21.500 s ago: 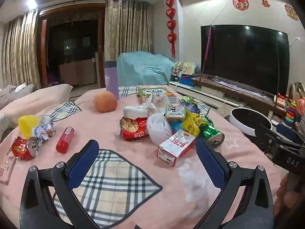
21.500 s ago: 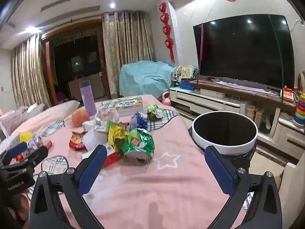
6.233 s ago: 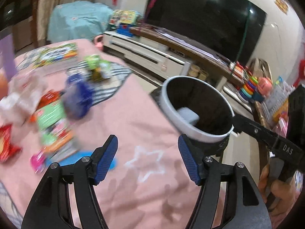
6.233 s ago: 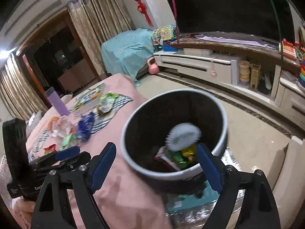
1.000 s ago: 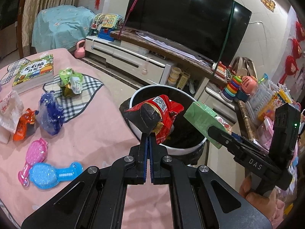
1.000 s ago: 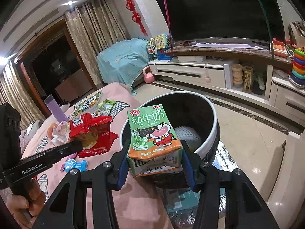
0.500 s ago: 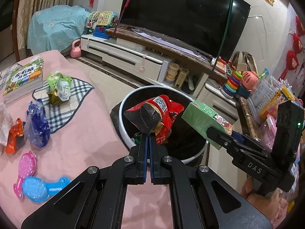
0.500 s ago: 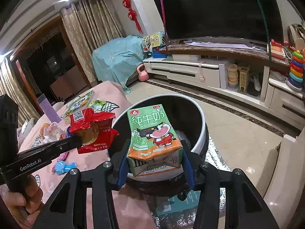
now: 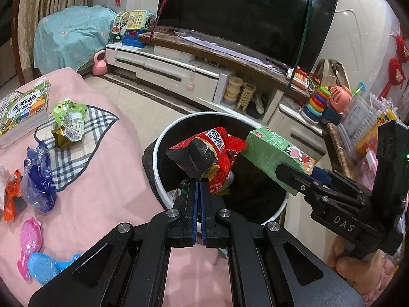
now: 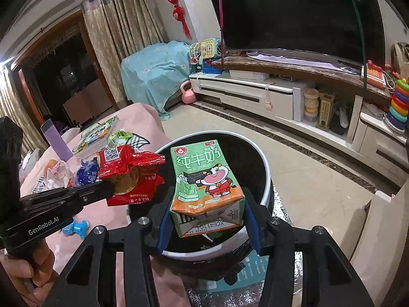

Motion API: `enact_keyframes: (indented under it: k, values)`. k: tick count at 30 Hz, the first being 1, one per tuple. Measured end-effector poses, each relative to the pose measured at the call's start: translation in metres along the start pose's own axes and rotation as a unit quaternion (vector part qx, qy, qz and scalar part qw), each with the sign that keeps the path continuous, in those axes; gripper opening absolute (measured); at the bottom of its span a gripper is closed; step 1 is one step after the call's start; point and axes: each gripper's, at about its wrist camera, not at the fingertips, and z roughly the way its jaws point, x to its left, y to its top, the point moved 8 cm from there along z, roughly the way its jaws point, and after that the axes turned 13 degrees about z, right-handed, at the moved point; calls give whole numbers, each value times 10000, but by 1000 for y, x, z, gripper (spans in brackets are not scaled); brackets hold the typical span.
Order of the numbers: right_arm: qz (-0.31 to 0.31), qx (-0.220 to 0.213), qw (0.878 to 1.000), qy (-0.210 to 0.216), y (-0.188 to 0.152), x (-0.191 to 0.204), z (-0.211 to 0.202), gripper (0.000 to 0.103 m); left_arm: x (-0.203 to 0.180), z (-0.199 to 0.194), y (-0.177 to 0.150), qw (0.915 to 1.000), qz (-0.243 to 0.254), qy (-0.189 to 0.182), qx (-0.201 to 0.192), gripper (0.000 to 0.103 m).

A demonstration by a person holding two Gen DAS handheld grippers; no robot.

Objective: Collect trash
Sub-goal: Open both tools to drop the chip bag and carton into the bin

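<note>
Left tongs (image 9: 199,179): clenched, blue pads pressed together on a fold of the red snack wrapper (image 9: 214,153). The wrapper stands up from the tips, crumpled, a square code printed on its upper face. It hangs above the open mouth of the trash bin (image 9: 163,138), toward the bin's near-left rim.

Right tongs (image 10: 207,217): grasping the green milk carton (image 10: 204,179) by its two side walls, pads flat against the cardboard. The carton is upright and tilted slightly back, its creased orange base end and a printed code facing the camera. It sits above the bin interior. In the left wrist view the carton (image 9: 278,151) is just beside the wrapper, to its right; whether the two touch cannot be determined.

Bin: round, white rim, black liner, standing on the floor against the edge of the pink-covered counter (image 9: 102,168). A few pieces of trash are visible at the bottom, partly hidden by the wrapper.

Remaining on the counter, well apart from both tongs: a green pouch (image 9: 69,117) on a checked patch, a crumpled blue wrapper (image 9: 38,176), an orange wrapper (image 9: 11,197), a pink comb (image 9: 30,238) and a blue brush (image 9: 48,266) lying side by side, and a book (image 9: 23,110) at the far edge.

A hand (image 10: 28,276) grips the handle of the left tongs; part of another hand (image 9: 358,266) shows under the handle of the right tongs.
</note>
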Motion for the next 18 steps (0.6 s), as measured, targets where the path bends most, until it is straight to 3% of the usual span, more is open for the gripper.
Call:
enact_keyframes:
  k: [18]
  values:
    - [-111,175,9997,-134,2,-3,16,49,-1,18,1,9999,33,-47,146,2]
